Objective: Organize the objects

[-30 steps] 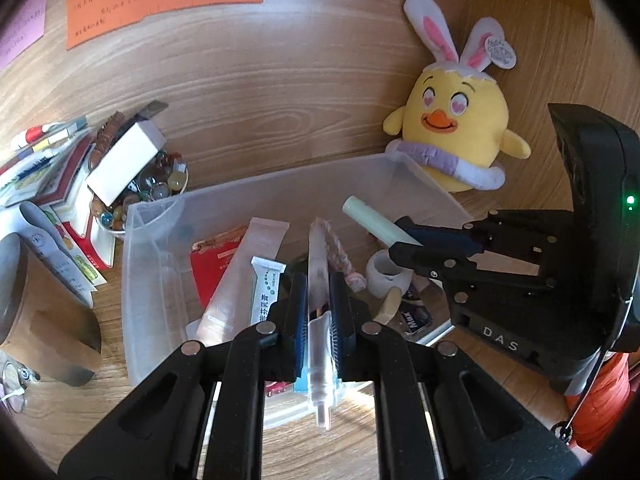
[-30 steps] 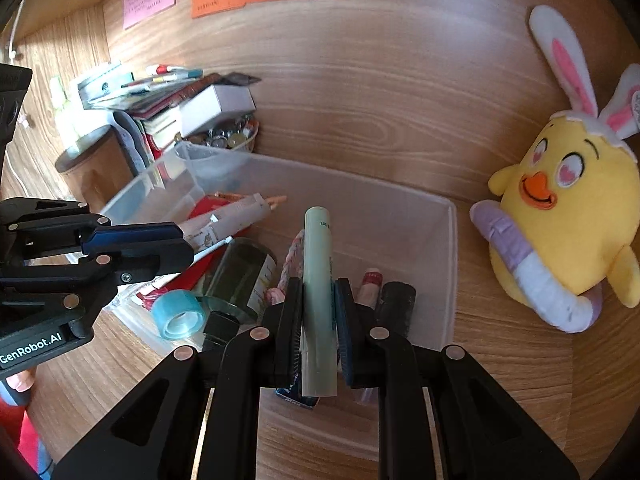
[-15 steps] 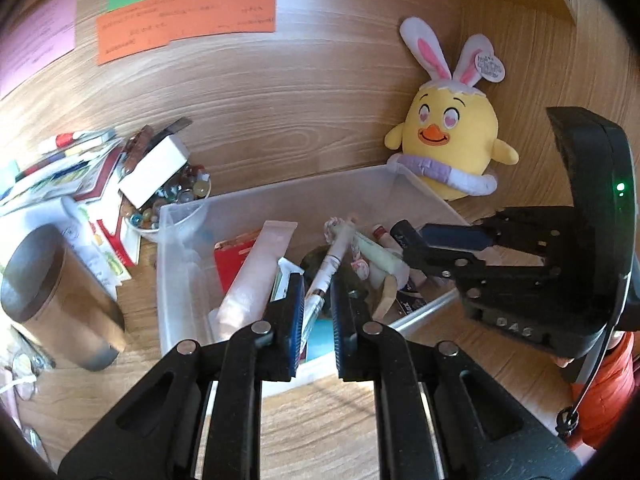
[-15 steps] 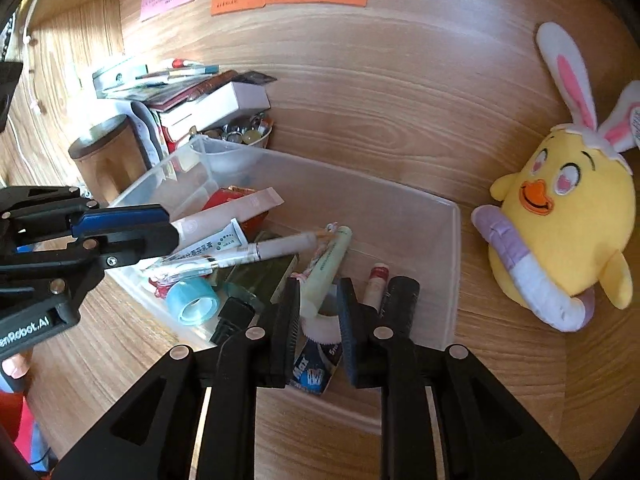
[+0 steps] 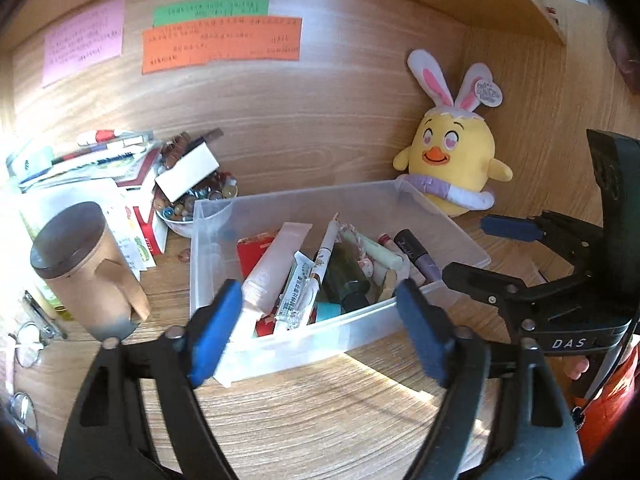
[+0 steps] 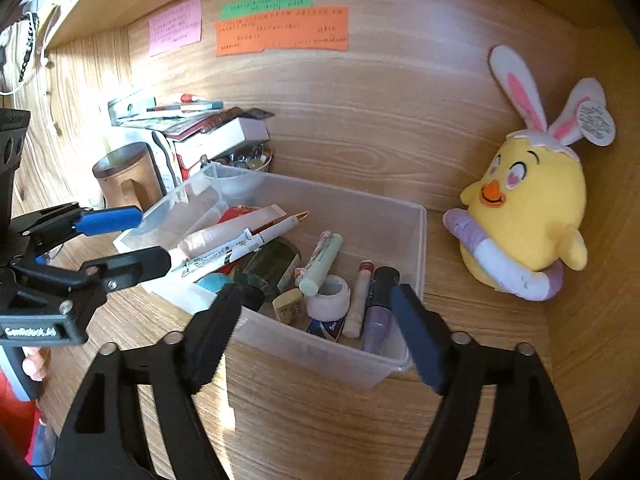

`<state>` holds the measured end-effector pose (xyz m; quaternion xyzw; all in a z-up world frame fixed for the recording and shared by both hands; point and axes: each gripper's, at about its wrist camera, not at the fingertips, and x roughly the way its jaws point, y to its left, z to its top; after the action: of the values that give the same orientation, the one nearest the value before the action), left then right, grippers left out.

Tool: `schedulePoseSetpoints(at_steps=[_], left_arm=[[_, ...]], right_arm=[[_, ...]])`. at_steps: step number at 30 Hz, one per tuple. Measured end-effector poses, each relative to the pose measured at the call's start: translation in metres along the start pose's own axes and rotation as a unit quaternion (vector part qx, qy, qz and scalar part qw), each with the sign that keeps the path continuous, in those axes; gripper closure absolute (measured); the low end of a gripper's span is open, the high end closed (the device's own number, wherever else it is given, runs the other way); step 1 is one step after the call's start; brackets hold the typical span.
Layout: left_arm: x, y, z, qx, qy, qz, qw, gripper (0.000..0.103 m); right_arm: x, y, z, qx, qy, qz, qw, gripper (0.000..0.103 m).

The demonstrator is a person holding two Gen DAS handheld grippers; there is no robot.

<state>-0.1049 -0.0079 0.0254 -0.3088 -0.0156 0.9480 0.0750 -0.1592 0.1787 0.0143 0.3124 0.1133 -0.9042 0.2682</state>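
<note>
**Both tongs spread, bin loaded**

Both tongs are seen spread wide, their jaws having just been opening, and nothing is held between them. The left gripper (image 5: 320,320) is poised before the near wall of the clear rectangular plastic bin (image 5: 344,336); the right gripper (image 6: 316,320) is poised before the same bin's near right corner.

Inside the bin, a white pen with a gold tip (image 6: 256,240) is seen lying across a pale pink squeeze tube (image 5: 272,268). A pale green stick (image 6: 322,260) is seen lying loose near the middle, beside a white tape roll (image 6: 328,300), a purple cosmetic tube with a black cap (image 6: 380,312) and a dark glass jar (image 6: 276,260).

The bin is set on a wood-grain desk (image 5: 320,420). A yellow plush chick with rabbit ears (image 5: 452,160) is seen just beyond its far right corner. A brown cylindrical mug (image 5: 88,272) and a bowl of glass marbles (image 5: 188,208) are seen left of it. Pink, green and orange paper notes (image 5: 220,44) are stuck on the back panel.
</note>
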Motion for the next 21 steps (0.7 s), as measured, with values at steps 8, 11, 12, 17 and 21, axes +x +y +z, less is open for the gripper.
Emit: schedulePoseSetpoints(at_steps=[8,11,12,17,21], left_arm=[[-0.012,-0.004,-0.009,-0.008,-0.022,0.011,0.9997,0.006],[-0.01,-0.005,-0.013,-0.007,-0.019,0.011,0.9997,0.006],[-0.01,-0.005,-0.013,-0.006,-0.019,0.012,0.9997,0.006],[-0.01,-0.006,-0.017,-0.007,-0.018,0.011,0.9998,0.006],[-0.01,-0.006,-0.017,-0.007,-0.018,0.011,0.9997,0.006]], right_arm=[[-0.014,0.003,-0.012,0.006,-0.014,-0.008,1.0,0.018],[-0.017,0.004,-0.016,0.007,-0.015,-0.007,1.0,0.018],[-0.017,0.004,-0.017,0.008,-0.015,-0.006,1.0,0.018],[-0.021,0.005,-0.02,0.013,-0.016,-0.002,1.0,0.017],[-0.021,0.004,-0.022,0.016,-0.015,0.001,1.0,0.017]])
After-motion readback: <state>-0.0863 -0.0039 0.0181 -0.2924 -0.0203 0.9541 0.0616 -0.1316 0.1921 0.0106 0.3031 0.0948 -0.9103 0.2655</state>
